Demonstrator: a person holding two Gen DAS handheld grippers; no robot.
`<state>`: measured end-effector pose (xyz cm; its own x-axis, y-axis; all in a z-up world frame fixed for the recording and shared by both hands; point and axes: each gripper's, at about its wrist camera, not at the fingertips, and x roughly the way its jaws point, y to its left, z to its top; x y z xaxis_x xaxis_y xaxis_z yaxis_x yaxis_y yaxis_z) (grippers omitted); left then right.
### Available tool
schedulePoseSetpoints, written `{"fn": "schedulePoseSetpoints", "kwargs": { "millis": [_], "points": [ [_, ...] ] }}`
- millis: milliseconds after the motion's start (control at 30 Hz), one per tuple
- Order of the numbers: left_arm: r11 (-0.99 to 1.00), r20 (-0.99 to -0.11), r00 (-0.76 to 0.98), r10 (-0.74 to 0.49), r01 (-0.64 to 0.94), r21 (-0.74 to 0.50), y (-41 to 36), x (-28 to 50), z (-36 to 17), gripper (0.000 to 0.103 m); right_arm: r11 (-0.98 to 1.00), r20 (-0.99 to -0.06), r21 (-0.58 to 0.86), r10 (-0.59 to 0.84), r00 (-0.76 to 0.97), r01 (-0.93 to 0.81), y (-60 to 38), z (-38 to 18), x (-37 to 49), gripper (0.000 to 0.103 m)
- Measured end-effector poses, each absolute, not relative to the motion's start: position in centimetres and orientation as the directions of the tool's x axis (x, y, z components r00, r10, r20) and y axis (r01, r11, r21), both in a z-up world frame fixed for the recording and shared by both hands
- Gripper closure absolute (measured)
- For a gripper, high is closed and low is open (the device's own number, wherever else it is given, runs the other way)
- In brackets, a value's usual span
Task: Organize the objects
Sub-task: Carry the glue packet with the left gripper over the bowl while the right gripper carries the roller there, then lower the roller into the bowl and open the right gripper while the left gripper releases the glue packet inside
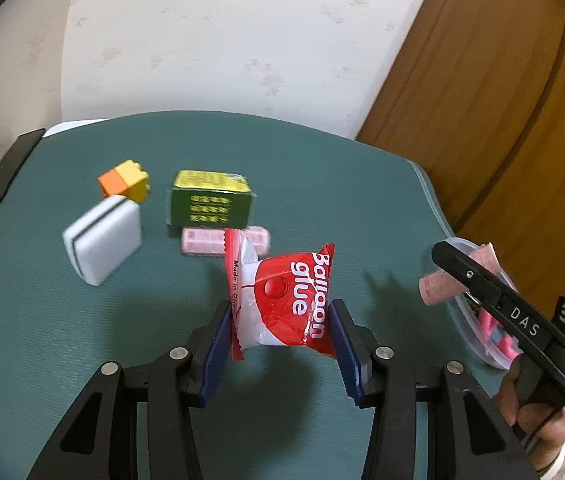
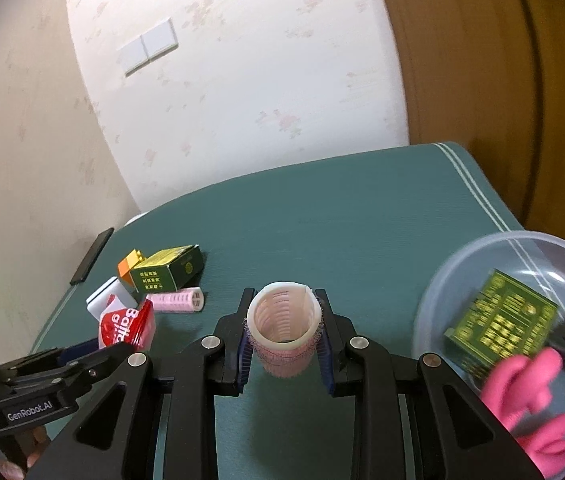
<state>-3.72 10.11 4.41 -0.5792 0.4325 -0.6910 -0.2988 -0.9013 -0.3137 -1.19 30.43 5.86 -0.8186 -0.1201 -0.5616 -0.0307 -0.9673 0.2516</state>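
L gripper (image 1: pixel 282 332) fingers clamp red-white "Balloon glue" foil packet (image 1: pixel 282 300) above green-covered worktop (image 1: pixel 82 340). R gripper (image 2: pixel 284 340) fingers grip pale pink cylindrical hair roller (image 2: pixel 284 336), just beside clear plastic bowl (image 2: pixel 462 264) w/ green box.

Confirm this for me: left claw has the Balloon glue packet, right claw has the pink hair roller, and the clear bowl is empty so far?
Not quite. The left claw does hold the Balloon glue packet, and the right claw the pink hair roller, but the clear bowl is not empty: the right wrist view shows a green box and something pink already in it.
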Motion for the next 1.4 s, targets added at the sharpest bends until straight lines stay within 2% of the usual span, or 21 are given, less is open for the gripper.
{"fn": "schedulePoseSetpoints", "kwargs": {
  "millis": [567, 800, 1000, 1133, 1400],
  "points": [
    [-0.846, -0.67, -0.529, 0.52, -0.429, -0.317, 16.7, -0.6, 5.2, 0.052, -0.947, -0.496, 0.28, -0.004, -0.868, -0.155, 38.0, 7.6, 6.2, 0.075],
    [-0.82, -0.666, -0.506, 0.548, -0.482, -0.309, 19.3, 0.7, 5.7, 0.052, -0.934, -0.495, 0.279, 0.06, -0.867, -0.224, 41.5, 7.7, 8.4, 0.075],
    [-0.802, -0.668, -0.488, 0.562, -0.517, -0.298, 21.8, 0.9, 6.1, 0.052, -0.926, -0.536, 0.271, 0.081, -0.84, -0.262, 43.9, 6.5, 8.9, 0.075],
    [-0.795, -0.668, -0.482, 0.566, -0.533, -0.289, 22.8, 1.1, 6.3, 0.052, -0.94, -0.608, 0.226, 0.069, -0.791, -0.256, 44.3, 5.3, 7.8, 0.075],
    [-0.793, -0.673, -0.48, 0.563, -0.542, -0.277, 23.8, 1.2, 6.7, 0.052, -0.949, -0.622, 0.215, 0.047, -0.782, -0.228, 44.8, 5.3, 6.8, 0.071]
  ]
}}
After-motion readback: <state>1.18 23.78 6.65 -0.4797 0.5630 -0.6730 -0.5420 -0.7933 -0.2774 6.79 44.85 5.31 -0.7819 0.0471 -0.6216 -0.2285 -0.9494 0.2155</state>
